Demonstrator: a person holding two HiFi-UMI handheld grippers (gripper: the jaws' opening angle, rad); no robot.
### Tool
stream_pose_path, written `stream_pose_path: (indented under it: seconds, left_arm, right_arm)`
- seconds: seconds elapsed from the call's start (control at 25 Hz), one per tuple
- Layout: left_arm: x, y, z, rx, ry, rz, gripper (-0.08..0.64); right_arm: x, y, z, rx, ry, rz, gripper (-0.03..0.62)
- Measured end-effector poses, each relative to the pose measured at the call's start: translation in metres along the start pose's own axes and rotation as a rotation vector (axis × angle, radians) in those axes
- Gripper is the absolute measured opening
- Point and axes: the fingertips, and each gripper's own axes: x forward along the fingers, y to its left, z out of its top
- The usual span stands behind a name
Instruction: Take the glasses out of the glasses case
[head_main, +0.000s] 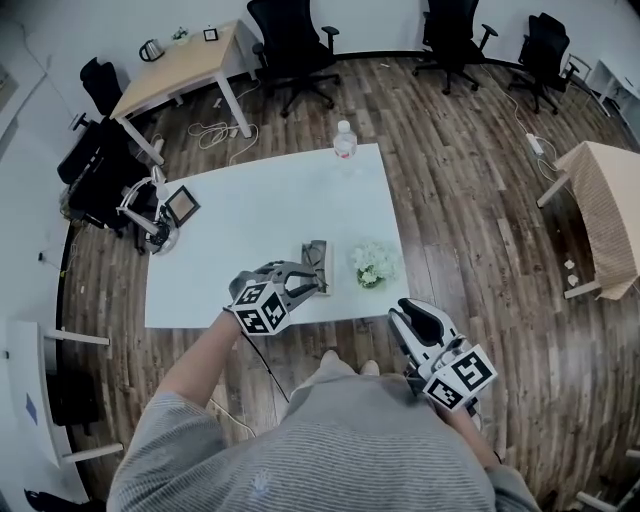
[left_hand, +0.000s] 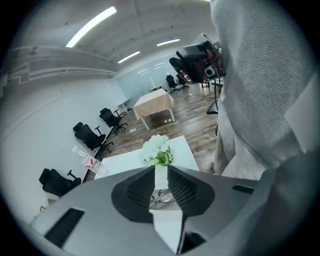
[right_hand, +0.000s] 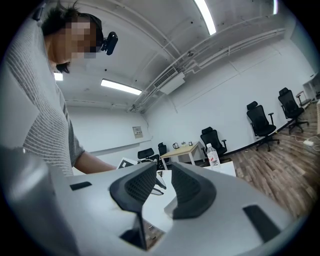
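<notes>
A grey glasses case (head_main: 316, 256) lies open near the front edge of the white table (head_main: 260, 220). My left gripper (head_main: 319, 283) reaches over the case from the front-left. In the left gripper view its jaws (left_hand: 160, 168) stand a narrow gap apart. The thin wire frame of the glasses (left_hand: 159, 198) shows low in that gap, and I cannot tell whether the pads touch it. My right gripper (head_main: 401, 311) hangs off the table's front right corner, open and empty. In its own view the right gripper (right_hand: 164, 168) points towards the table.
A small vase of white flowers (head_main: 375, 264) stands just right of the case. A water bottle (head_main: 344, 141) sits at the table's far edge. A framed tablet (head_main: 183, 205) and a stand are at the left edge. Office chairs and a wooden desk (head_main: 180, 65) stand beyond.
</notes>
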Motion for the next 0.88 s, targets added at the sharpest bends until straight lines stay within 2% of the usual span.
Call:
stream_pose_path:
  seconds: [0.24, 0.44, 0.72, 0.88]
  left_arm:
    - [0.02, -0.004, -0.014, 0.265, 0.087, -0.091, 0.083]
    - [0.028, -0.008, -0.023, 0.426, 0.126, -0.16, 0.083]
    - [0.044, -0.011, -0.051, 0.706, 0.215, -0.279, 0.083]
    - [0.054, -0.007, -0.065, 0.818, 0.247, -0.338, 0.083]
  right_arm:
    - [0.007, 0.0, -0.001, 0.002, 0.004, -0.024, 0.086]
    - [0.007, -0.004, 0.003, 0.01, -0.013, -0.067, 0.086]
    - [0.005, -0.006, 0.004, 0.006, -0.028, -0.127, 0.086]
    - [0.0, -0.009, 0.007, 0.001, -0.037, -0.167, 0.086]
